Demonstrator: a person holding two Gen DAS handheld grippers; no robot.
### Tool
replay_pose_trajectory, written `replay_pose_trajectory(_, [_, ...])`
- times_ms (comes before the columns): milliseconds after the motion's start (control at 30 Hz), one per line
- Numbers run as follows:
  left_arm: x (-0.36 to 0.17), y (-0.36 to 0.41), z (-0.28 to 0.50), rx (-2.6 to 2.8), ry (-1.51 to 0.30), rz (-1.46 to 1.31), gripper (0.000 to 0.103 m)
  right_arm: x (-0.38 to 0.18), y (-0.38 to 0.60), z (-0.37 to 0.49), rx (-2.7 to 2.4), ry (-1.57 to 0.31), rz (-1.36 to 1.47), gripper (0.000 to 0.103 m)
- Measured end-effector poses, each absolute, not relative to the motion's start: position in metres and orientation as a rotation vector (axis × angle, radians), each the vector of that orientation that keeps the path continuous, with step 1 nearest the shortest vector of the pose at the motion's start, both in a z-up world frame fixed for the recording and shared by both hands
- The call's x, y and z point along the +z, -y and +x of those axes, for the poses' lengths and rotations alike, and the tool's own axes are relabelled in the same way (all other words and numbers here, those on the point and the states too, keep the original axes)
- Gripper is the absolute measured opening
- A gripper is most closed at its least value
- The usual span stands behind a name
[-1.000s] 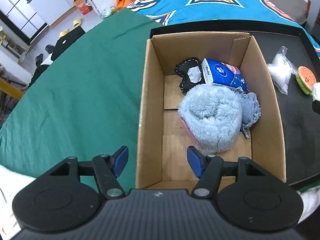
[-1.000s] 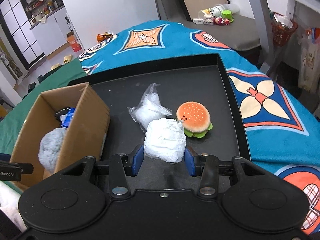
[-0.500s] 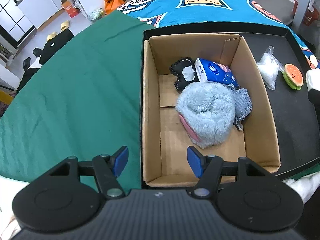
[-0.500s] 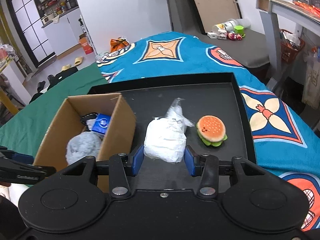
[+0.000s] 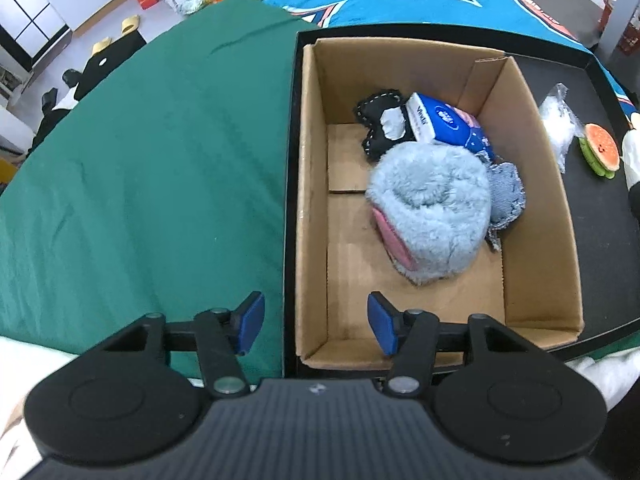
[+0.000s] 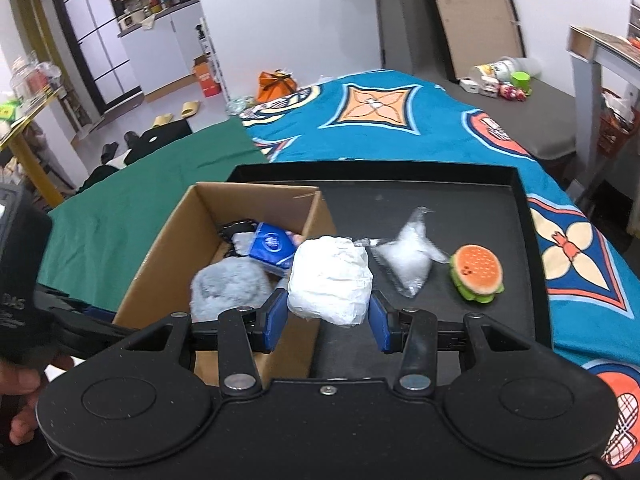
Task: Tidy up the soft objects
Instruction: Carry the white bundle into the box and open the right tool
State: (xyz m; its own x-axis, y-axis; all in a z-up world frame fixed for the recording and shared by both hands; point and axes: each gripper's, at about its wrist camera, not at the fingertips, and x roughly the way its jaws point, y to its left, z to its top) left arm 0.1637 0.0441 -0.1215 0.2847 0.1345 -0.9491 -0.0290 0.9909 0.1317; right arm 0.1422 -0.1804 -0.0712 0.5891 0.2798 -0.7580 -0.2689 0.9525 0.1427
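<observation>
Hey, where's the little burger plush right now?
In the right wrist view, the burger plush sits on the black tray, right of the clear plastic bag and outside the cardboard box.

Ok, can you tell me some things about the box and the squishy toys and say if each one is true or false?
1. The right gripper holds a white wrapped bundle. True.
2. The burger toy is inside the cardboard box. False: it lies on the black tray.
3. The left gripper is open and holds nothing. True.
4. The box is empty. False: a fluffy blue plush and a blue tissue pack lie inside.
</observation>
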Motion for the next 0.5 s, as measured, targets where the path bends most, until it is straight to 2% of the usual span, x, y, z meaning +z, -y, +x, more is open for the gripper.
replay_pose_trajectory(167, [-0.123,-0.050,0.164,0.107,-1.281,0.067,0.021,-0.067,0.162,0.138,0.349,-0.891,-0.015,0.043])
replay_pose_trajectory(267, [-0.122,-0.056,0.165,0.101,-1.276,0.033,0.010,-0.065,0.151,0.137,0.366,-0.896,-0.030,0.043])
replay_pose_trajectory(500, [-0.119,-0.064,0.164,0.086,-1.254,-0.021,0.009,-0.064,0.127,0.134,0.396,-0.904,-0.061,0.043])
